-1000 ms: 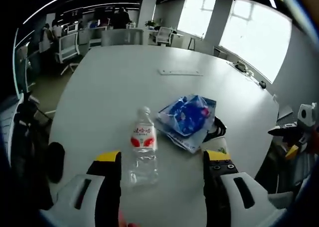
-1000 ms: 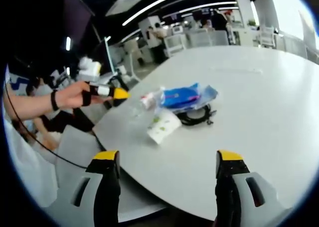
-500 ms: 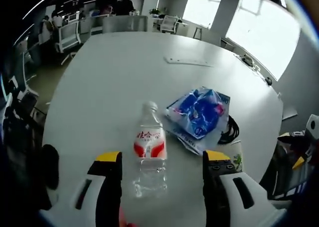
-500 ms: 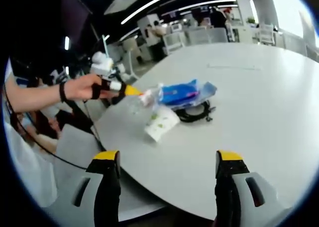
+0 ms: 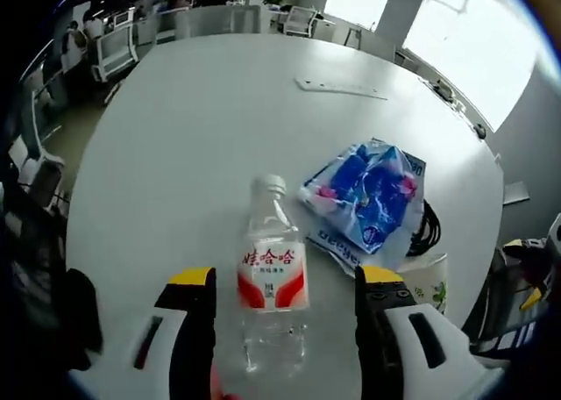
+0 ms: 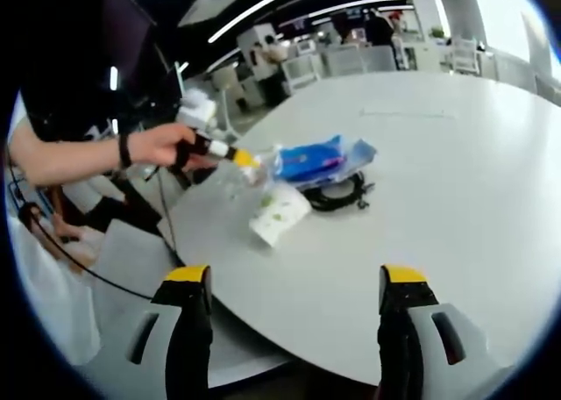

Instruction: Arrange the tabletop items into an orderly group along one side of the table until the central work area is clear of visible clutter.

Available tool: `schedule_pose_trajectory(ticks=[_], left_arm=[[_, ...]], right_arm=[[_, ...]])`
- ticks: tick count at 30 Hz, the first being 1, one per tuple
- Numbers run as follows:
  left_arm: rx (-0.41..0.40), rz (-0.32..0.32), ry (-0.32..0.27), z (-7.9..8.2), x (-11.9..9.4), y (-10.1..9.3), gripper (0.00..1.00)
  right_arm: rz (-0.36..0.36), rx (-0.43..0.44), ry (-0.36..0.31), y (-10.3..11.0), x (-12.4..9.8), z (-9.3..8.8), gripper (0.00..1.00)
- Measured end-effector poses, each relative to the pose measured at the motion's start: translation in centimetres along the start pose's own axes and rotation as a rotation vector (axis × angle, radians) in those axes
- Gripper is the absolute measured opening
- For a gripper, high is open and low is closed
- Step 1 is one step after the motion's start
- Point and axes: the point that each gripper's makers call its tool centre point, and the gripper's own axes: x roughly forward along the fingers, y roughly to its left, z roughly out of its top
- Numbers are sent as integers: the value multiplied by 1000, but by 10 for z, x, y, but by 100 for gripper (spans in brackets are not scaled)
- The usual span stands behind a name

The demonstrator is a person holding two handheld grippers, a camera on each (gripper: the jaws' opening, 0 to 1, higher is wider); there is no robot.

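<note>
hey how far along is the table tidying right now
Nothing looks tidied yet. The clear plastic water bottle with a red label lies between the open left gripper jaws, not gripped. The blue plastic bag, black cable and white paper cup sit clustered on the white table. The right gripper is open, holding nothing.

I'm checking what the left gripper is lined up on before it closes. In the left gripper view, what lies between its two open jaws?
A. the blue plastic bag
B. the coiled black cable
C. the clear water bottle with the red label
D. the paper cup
C: the water bottle lies on its side on the white table between the jaws of the left gripper, while the blue plastic bag lies beyond the right jaw.
</note>
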Motion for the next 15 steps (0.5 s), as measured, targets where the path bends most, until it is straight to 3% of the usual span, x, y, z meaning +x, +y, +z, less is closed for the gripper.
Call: schedule_pose_trajectory(ticks=[2,15], left_arm=[[8,-8,41,-2,5,0,65],[45,1,143,-5,29,7,62]], right_arm=[[1,1,1,-1,1,0,77],[2,9,10,-5,7,1,77]])
